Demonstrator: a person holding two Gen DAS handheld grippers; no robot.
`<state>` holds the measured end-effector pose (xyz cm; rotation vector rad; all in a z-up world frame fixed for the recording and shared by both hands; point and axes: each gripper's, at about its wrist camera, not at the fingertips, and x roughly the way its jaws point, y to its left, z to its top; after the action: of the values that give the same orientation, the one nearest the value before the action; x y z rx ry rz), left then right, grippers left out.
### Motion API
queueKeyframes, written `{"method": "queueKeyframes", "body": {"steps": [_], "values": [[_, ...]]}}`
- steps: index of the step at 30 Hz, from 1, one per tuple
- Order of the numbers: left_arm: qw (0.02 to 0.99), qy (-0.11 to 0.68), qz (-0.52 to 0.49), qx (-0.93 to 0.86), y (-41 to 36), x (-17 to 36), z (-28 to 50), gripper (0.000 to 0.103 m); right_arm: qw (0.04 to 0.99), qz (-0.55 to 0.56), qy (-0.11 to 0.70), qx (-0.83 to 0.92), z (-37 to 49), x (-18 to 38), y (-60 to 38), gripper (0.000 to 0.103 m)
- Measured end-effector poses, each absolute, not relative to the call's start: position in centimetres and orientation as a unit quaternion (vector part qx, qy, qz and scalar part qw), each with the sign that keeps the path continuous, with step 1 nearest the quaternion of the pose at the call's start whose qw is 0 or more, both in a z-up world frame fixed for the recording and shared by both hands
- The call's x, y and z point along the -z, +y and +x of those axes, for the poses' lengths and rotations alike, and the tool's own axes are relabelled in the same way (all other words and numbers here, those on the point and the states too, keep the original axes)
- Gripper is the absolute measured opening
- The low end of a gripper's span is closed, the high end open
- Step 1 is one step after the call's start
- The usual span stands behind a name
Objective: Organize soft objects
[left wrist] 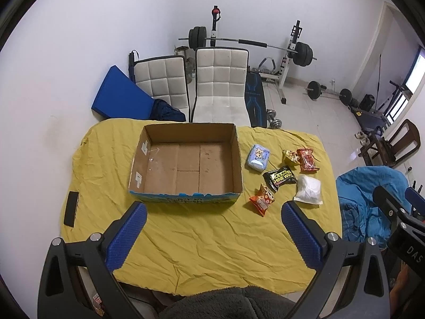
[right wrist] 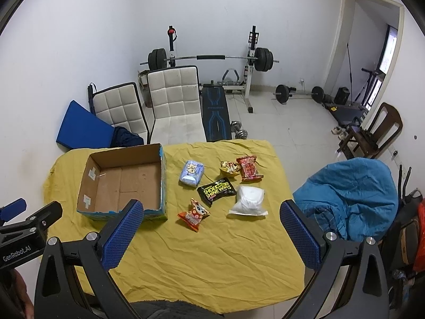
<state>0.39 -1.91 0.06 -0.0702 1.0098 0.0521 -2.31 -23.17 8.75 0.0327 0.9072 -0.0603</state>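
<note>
1. Yellow, wrinkled cloth (right wrist: 212,252) covers the counter you work at, with gym gear and two white chairs beyond its far edge.
2. Your soft objects lie loose on the right half of the counter: a pale blue tissue pack (right wrist: 191,176) nearest the box, a black wipes packet (right wrist: 216,190), an orange snack bag (right wrist: 194,214) closest to you, a white pouch (right wrist: 249,199), and a small yellow bag (right wrist: 229,168) touching a red snack bag (right wrist: 248,168) toward the far edge.
3. Left of them sits the open cardboard box (left wrist: 186,164), with nothing in it, so no sorting looks done yet.
4. Your left gripper (left wrist: 213,236) and right gripper (right wrist: 209,236) both hover above the near edge, fingers spread wide, holding nothing.
5. Watch these risks: the packets crowd together, so a wide grasp may catch two; puffed bags can squirt out of a hard squeeze; fingers dragging low could snag the loose cloth and shift everything; the near box wall may catch a carried bag.
</note>
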Motion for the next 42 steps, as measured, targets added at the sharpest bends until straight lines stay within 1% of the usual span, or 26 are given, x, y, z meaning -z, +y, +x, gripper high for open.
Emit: {"method": "queueKeyframes", "body": {"steps": [8,13,16,20,27,32,35,42], "values": [[0.869,0.494,-0.018,-0.022,-4.3,1.6,3.9,0.103,0.885,0.048,0.459,0.058,0.7,-6.0,-27.8,0.103],[0.862,0.507,-0.002,0.004,-7.1,4.4,8.3,0.103,0.868,0.061,0.486,0.086,4.3,-1.9,-32.0,0.103],[0.849,0.527,0.024,0.022,-9.7,7.3,11.9,0.103,0.851,0.061,0.513,0.101,7.2,1.5,-34.6,0.103],[0.825,0.562,0.046,0.041,-12.6,11.4,16.9,0.103,0.823,0.072,0.553,0.110,11.5,7.4,-38.2,0.103],[0.773,0.626,0.064,0.076,-17.0,20.0,25.5,0.103,0.756,0.108,0.636,0.105,19.3,21.0,-41.9,0.103],[0.736,0.667,0.083,0.080,-19.0,26.7,31.0,0.103,0.724,0.122,0.670,0.108,22.5,28.1,-42.5,0.103],[0.720,0.683,0.102,0.069,-19.8,30.2,33.9,0.103,0.708,0.133,0.685,0.106,23.4,30.8,-42.6,0.103],[0.677,0.719,0.149,0.054,-21.4,36.8,38.0,0.103,0.682,0.136,0.713,0.090,24.7,34.1,-42.5,0.103]]}}
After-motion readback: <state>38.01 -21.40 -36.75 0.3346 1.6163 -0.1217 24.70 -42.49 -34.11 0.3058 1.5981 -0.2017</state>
